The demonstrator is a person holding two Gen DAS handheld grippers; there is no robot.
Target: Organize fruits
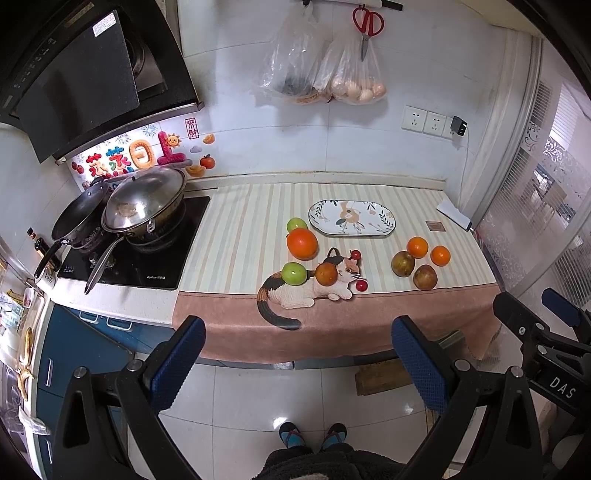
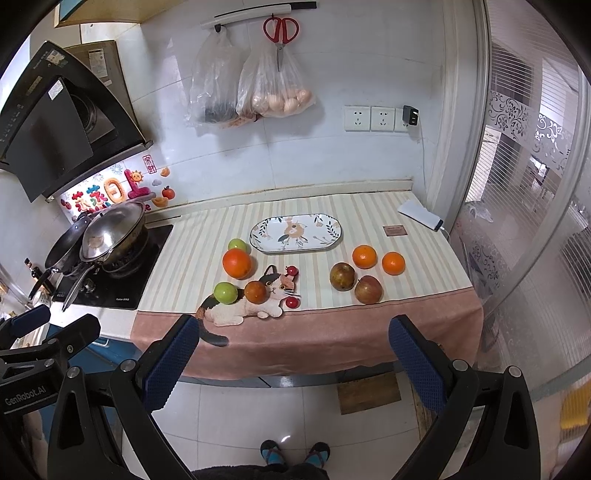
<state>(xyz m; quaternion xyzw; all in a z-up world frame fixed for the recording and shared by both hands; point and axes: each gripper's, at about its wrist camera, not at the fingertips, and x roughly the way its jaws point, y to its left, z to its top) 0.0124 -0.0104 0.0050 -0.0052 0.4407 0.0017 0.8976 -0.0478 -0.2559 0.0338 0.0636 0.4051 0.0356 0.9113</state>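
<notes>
A flowered oval plate (image 1: pixel 351 218) (image 2: pixel 295 232) lies empty on the striped cloth. Left of it sit a big orange (image 1: pixel 302 243) (image 2: pixel 237 263), two green apples (image 1: pixel 294 273) (image 2: pixel 225 292), a dark orange fruit (image 1: pixel 326 274) (image 2: pixel 255 291) and two small red fruits (image 1: pixel 361 285). To the right lie two oranges (image 1: pixel 417 247) (image 2: pixel 364 256) and two brownish-red apples (image 1: pixel 402 263) (image 2: pixel 342 276). My left gripper (image 1: pixel 297 362) and my right gripper (image 2: pixel 291 358) are both open and empty, held in front of the counter above the floor.
A stove with pans (image 1: pixel 144 206) stands at the left. Bags and scissors (image 1: pixel 367 22) hang on the wall. A white power bank (image 2: pixel 421 215) lies at the counter's back right. A glass partition (image 2: pixel 524 221) bounds the right side. A cat print (image 1: pixel 306 291) decorates the cloth.
</notes>
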